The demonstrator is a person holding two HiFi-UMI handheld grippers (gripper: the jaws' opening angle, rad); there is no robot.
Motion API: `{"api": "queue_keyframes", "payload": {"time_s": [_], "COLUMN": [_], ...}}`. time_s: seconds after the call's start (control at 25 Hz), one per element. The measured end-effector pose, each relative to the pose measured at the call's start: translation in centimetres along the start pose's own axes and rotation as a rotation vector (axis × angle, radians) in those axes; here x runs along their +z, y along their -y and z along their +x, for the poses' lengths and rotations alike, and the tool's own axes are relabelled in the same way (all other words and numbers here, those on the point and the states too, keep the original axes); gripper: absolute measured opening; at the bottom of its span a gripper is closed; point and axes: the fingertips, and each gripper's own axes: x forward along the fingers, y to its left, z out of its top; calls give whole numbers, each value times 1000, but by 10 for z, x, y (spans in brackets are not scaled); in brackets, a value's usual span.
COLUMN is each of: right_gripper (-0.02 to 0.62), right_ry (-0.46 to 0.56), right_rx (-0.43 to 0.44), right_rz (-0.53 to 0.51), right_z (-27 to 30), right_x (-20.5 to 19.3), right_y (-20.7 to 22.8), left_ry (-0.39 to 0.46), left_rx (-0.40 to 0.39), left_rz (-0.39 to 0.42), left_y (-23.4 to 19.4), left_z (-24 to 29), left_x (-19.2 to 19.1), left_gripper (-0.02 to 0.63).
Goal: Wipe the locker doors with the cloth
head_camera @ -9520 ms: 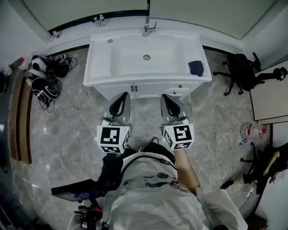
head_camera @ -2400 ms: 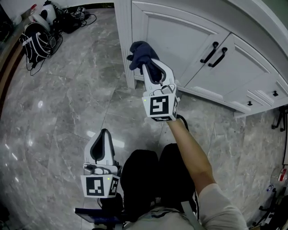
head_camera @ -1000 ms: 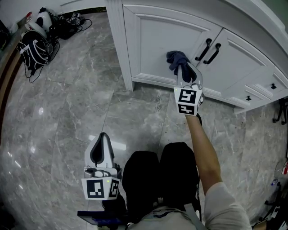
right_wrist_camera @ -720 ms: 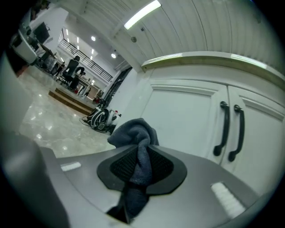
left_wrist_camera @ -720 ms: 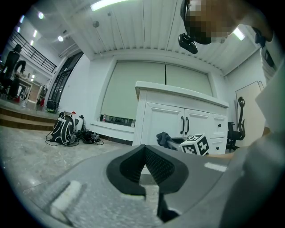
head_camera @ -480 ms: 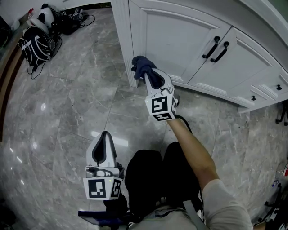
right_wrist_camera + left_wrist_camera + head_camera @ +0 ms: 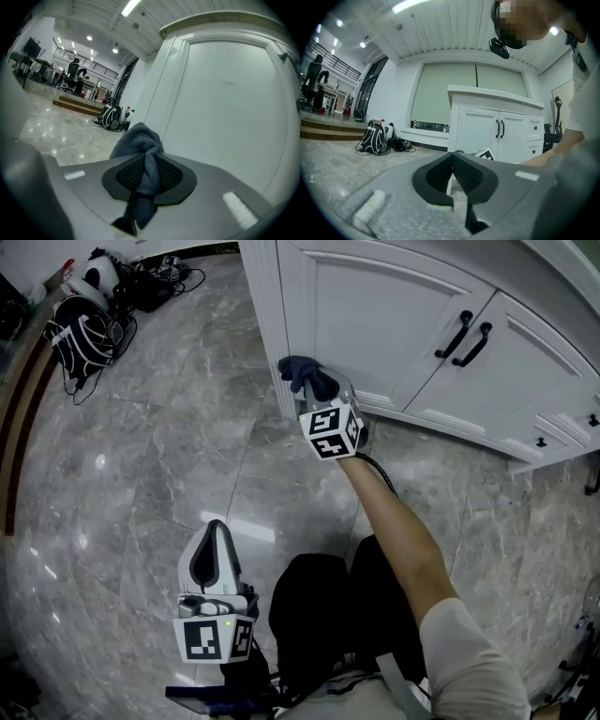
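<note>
A dark blue cloth [image 7: 296, 370] is bunched between the jaws of my right gripper [image 7: 317, 386], which is shut on it. The cloth rests against the lower left corner of the white left cabinet door [image 7: 384, 315], near the cabinet's corner post. In the right gripper view the cloth [image 7: 139, 139] bulges above the pads, with the door panel [image 7: 229, 108] close behind it. The right door [image 7: 530, 371] and the two black handles [image 7: 461, 334] lie off to the right. My left gripper [image 7: 214, 532] hangs low over the floor, shut and with nothing between its jaws [image 7: 452, 158].
Grey marble floor [image 7: 141, 456] spreads to the left. Backpacks and cables [image 7: 84, 329] lie at the upper left beside a wooden step [image 7: 11, 456]. Small drawers [image 7: 586, 423] sit right of the doors. The person's dark-clad legs [image 7: 328, 615] are below.
My right gripper has carried the cloth leftwards and down across the left door, from near the handles to its lower left corner. The left gripper has stayed put.
</note>
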Motion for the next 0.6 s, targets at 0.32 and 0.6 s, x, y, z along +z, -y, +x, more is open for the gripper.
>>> {"api": "queue_keyframes", "payload": {"time_s": [0.32, 0.6], "right_gripper": [67, 67], "right_ry": [-47, -70], "right_rx": [-88, -166], "right_rz": [-36, -35], "right_z": [-35, -75], "right_x": [-42, -63], "right_y": [53, 103], "left_ry": [3, 4], "left_rx": [-17, -38], "left_rz": [0, 1], "left_y": [6, 17], "left_z": [3, 9], "left_x": [1, 2], "left_gripper": [2, 2]}}
